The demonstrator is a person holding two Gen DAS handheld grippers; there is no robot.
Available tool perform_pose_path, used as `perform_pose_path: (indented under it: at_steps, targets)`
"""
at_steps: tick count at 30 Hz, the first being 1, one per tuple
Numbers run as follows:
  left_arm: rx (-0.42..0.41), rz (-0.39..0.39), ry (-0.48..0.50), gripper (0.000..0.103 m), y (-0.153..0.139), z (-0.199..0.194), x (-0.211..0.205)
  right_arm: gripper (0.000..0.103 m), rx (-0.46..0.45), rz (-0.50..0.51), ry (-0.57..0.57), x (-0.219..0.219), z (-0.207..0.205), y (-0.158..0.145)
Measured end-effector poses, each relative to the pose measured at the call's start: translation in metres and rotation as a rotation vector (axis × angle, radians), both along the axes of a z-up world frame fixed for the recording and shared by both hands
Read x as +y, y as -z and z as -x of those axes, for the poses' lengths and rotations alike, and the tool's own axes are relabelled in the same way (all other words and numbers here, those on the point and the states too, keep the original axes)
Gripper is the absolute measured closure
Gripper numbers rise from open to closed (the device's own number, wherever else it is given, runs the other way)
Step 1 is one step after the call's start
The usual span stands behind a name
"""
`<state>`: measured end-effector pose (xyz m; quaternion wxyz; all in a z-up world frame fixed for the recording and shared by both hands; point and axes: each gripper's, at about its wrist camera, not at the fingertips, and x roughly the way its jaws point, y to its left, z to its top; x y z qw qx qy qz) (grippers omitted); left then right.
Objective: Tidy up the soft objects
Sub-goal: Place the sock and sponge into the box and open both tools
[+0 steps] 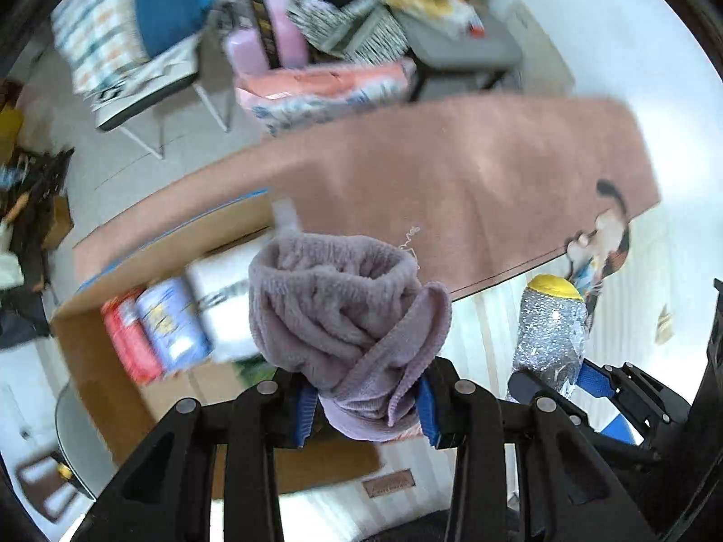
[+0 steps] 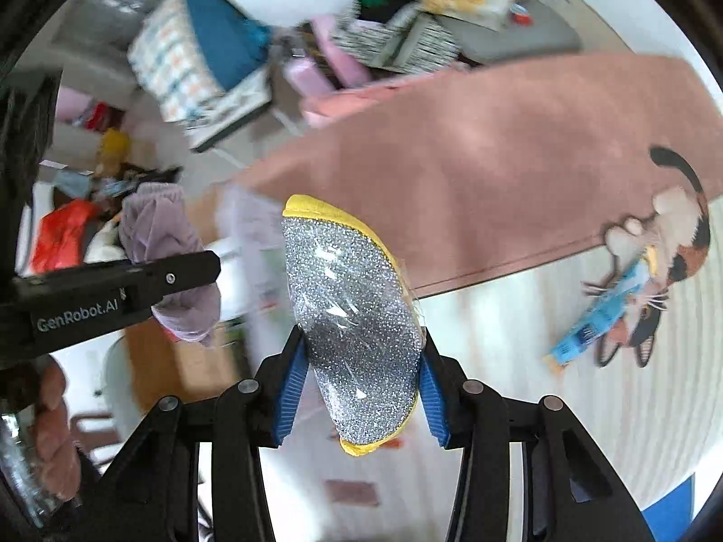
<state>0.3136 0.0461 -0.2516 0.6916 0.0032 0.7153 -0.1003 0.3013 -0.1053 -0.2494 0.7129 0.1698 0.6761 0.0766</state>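
My left gripper (image 1: pixel 366 402) is shut on a bunched mauve fluffy towel (image 1: pixel 343 316) and holds it in the air above the open cardboard box (image 1: pixel 113 384). My right gripper (image 2: pixel 361 388) is shut on a silver glitter scrubbing sponge (image 2: pixel 357 316) with a yellow edge, wrapped in clear film. The sponge also shows at the right of the left wrist view (image 1: pixel 549 334). The towel and the left gripper show at the left of the right wrist view (image 2: pixel 158 230).
The box holds a red pack (image 1: pixel 129 338), a blue pack (image 1: pixel 171 329) and a white pack (image 1: pixel 221 298). A pink cloth (image 1: pixel 452 171) covers the table. A cat-shaped mat (image 2: pixel 669 248) and a blue packet (image 2: pixel 601 311) lie on the white surface. Cluttered chairs (image 1: pixel 135 54) stand behind.
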Motion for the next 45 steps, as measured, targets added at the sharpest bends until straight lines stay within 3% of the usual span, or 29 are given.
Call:
perform_pose_path:
  at_steps: [3, 6, 10, 14, 20, 28, 30, 32, 34, 36, 45]
  targets:
    - [-0.033, 0.010, -0.102, 0.070, -0.019, 0.021, 0.054, 0.055, -0.026, -0.041, -0.061, 0.027, 0.017, -0.026]
    - [0.000, 0.028, -0.205, 0.069, -0.013, 0.035, 0.109, 0.055, -0.026, -0.078, -0.132, 0.083, 0.024, -0.031]
    - [0.103, 0.087, -0.345, 0.069, 0.014, 0.058, 0.167, 0.055, 0.011, -0.099, -0.185, 0.154, 0.030, -0.008]
    - [0.203, 0.139, -0.435, 0.069, 0.058, 0.069, 0.204, 0.055, 0.080, -0.072, -0.201, 0.210, 0.033, 0.040]
    - [0.348, 0.196, -0.478, 0.069, 0.128, 0.066, 0.228, 0.055, 0.151, -0.017, -0.222, 0.248, 0.034, 0.098]
    - [0.430, 0.220, -0.453, 0.067, 0.167, 0.060, 0.228, 0.054, 0.193, 0.059, -0.242, 0.272, 0.035, 0.137]
    - [0.432, 0.229, -0.476, 0.062, 0.167, 0.062, 0.233, 0.051, 0.213, 0.064, -0.251, 0.275, 0.034, 0.143]
    - [0.416, 0.208, -0.470, 0.050, 0.160, 0.064, 0.239, 0.040, 0.223, 0.078, -0.265, 0.278, 0.033, 0.144]
    - [0.374, 0.169, -0.442, 0.029, 0.148, 0.064, 0.243, 0.031, 0.213, 0.093, -0.277, 0.281, 0.027, 0.142]
    - [0.345, 0.160, -0.428, 0.021, 0.133, 0.063, 0.244, 0.029, 0.208, 0.092, -0.282, 0.281, 0.028, 0.135]
    - [0.166, 0.075, -0.397, 0.021, 0.051, 0.087, 0.240, 0.029, 0.137, 0.130, -0.301, 0.268, 0.029, 0.068]
